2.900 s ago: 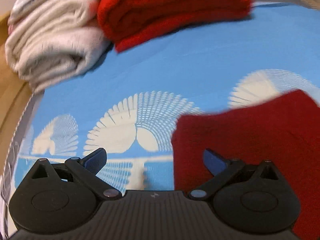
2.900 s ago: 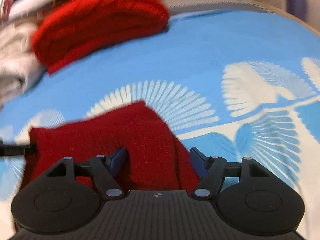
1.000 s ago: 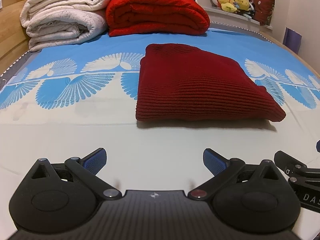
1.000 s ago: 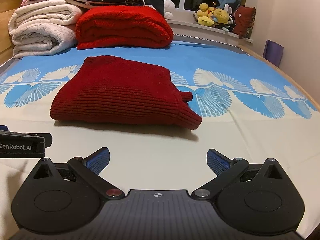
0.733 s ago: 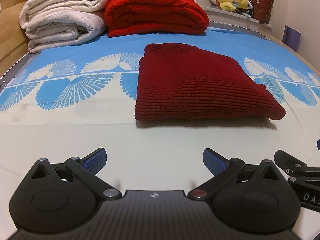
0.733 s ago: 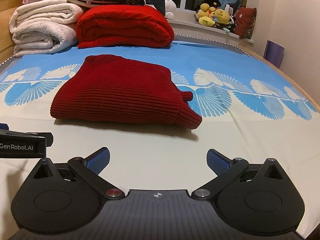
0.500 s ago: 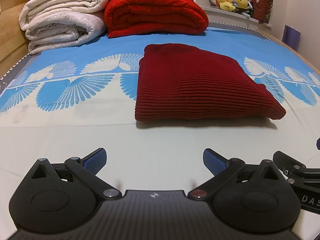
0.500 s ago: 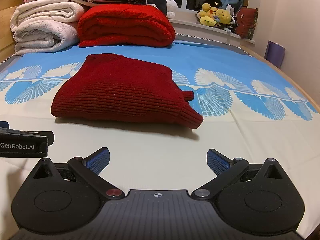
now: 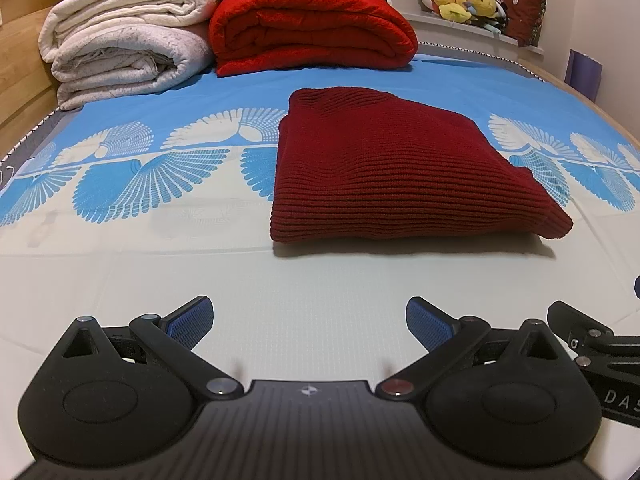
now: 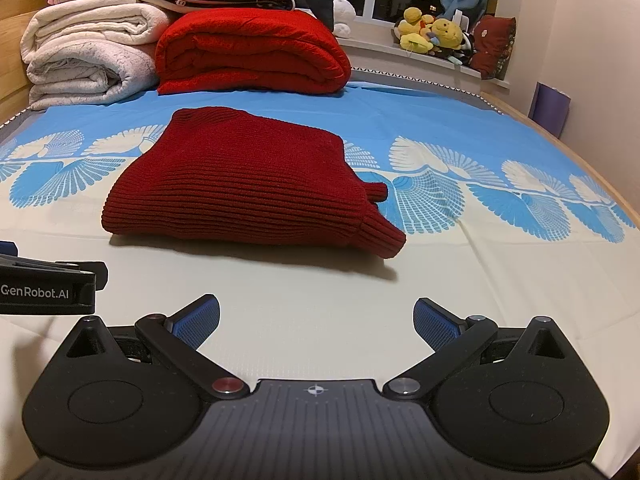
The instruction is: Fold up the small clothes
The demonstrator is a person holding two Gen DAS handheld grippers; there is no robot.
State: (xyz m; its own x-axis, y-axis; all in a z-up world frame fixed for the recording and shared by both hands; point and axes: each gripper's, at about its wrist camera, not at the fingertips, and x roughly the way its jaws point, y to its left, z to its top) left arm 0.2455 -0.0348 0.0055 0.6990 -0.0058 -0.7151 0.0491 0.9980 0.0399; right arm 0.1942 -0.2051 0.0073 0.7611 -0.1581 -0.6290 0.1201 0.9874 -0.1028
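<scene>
Sweater [image 9: 392, 176] folded – 2 claws spread, empty

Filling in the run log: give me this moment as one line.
sweater: folded, flat on bed sheet | left hand-held gripper: open, empty, short of sweater | right hand-held gripper: open, empty | contact: none

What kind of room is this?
Most likely a bedroom. There's a bed with a blue patterned sheet, folded blankets piled at its head, and stuffed toys on the windowsill.
</scene>
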